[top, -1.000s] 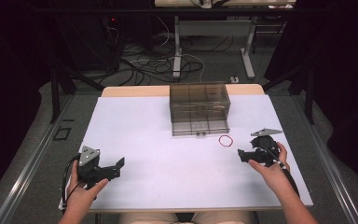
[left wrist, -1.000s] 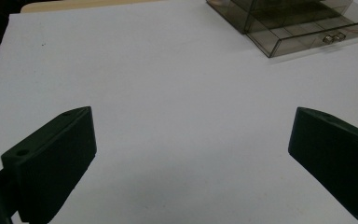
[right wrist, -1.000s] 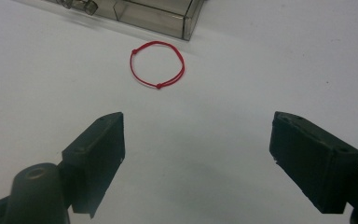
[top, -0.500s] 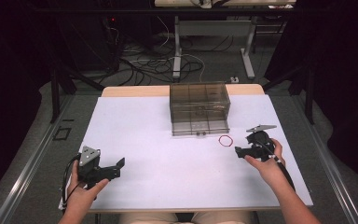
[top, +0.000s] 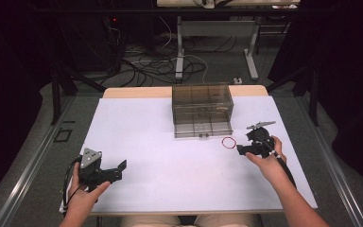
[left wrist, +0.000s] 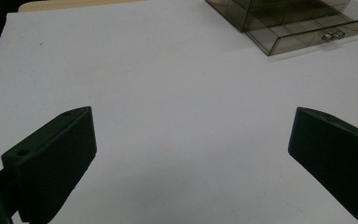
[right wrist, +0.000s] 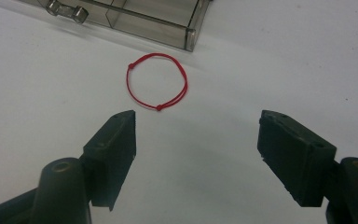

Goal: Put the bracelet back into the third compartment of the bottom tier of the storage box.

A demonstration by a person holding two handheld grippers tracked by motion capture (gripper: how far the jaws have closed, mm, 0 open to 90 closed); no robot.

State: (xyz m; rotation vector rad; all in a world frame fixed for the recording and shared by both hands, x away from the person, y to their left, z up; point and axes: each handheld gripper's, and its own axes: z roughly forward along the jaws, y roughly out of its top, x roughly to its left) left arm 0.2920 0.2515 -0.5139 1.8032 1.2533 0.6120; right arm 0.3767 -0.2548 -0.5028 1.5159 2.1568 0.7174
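Here the right tongs point at a red loop of thin knotted cord that lies flat on the white counter. Their jaws have just been closing, yet they stand apart with bare counter between them, the loop just ahead of the tips and untouched. In the high view the loop sits just off the near right corner of the box, between that corner and the right tongs.

The box is a smoky see-through plastic organiser with drawers, standing at the far middle of the counter. Divider walls show through its sides, and its lowest drawer carries a small metal pull at the front. The compartments that can be seen look empty, though the tinted walls make this hard to tell for sure.

The left tongs rest near the counter's near left edge, jaws wide apart, holding nothing, well away from box and loop.
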